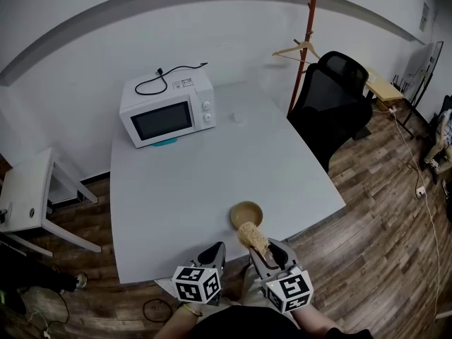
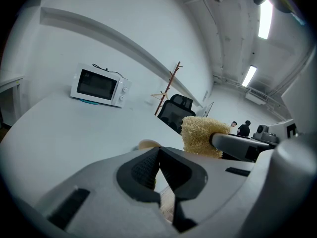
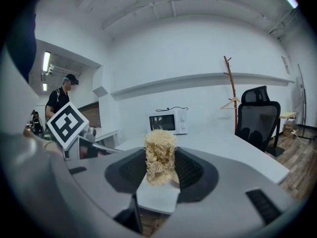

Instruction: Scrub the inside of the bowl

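A small tan bowl (image 1: 246,214) sits upright near the front edge of the white table (image 1: 183,189). My right gripper (image 1: 263,254) is shut on a yellow loofah scrubber (image 1: 253,237), held just in front of the bowl at the table's edge. The scrubber (image 3: 160,155) stands up between the right jaws. My left gripper (image 1: 217,251) hangs to the left of it, off the table's front edge, shut with nothing in it. In the left gripper view the jaws (image 2: 158,175) meet, with the scrubber (image 2: 202,135) to the right and the bowl's rim (image 2: 148,144) just beyond.
A white microwave (image 1: 168,109) with a black cord on top stands at the table's back left. A black office chair (image 1: 332,104) and a coat stand (image 1: 305,44) are to the right. A white side table (image 1: 28,200) stands at the left. People stand far off.
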A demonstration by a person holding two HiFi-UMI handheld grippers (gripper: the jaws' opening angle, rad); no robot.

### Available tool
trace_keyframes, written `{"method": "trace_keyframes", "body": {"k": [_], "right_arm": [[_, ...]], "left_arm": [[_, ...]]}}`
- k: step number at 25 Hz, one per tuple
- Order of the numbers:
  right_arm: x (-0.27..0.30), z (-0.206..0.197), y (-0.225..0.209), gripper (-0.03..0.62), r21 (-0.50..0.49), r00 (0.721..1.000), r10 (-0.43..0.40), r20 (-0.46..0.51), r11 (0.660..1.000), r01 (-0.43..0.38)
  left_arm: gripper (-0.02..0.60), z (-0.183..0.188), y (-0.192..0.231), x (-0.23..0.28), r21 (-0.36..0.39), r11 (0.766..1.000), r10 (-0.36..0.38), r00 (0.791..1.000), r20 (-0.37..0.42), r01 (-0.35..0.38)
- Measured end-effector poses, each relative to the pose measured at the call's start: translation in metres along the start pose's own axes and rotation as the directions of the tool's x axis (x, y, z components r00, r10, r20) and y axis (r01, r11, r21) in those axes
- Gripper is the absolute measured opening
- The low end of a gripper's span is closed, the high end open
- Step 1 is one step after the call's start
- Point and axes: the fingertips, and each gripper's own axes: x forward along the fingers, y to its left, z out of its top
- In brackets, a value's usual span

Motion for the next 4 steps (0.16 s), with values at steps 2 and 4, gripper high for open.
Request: {"method": "trace_keyframes", "body": {"k": [2, 4], "right_arm": [[0.0003, -0.0006, -0.0008, 0.164, -0.002, 1.0, 0.001, -0.002, 1.0, -0.001], [0.0006, -0.0013, -0.0016, 0.164, -0.002, 1.0, 0.003, -0.005, 1.0, -0.003]], "left_arm": [[0.018, -0.0006, -0.0006, 0.0011, 0.0, 1.0, -0.002, 1.0, -0.002, 0.002], [0.018, -0.0009, -0.0015, 0.002, 0.0, 1.0, -0.003, 1.0, -0.004, 0.003]]}}
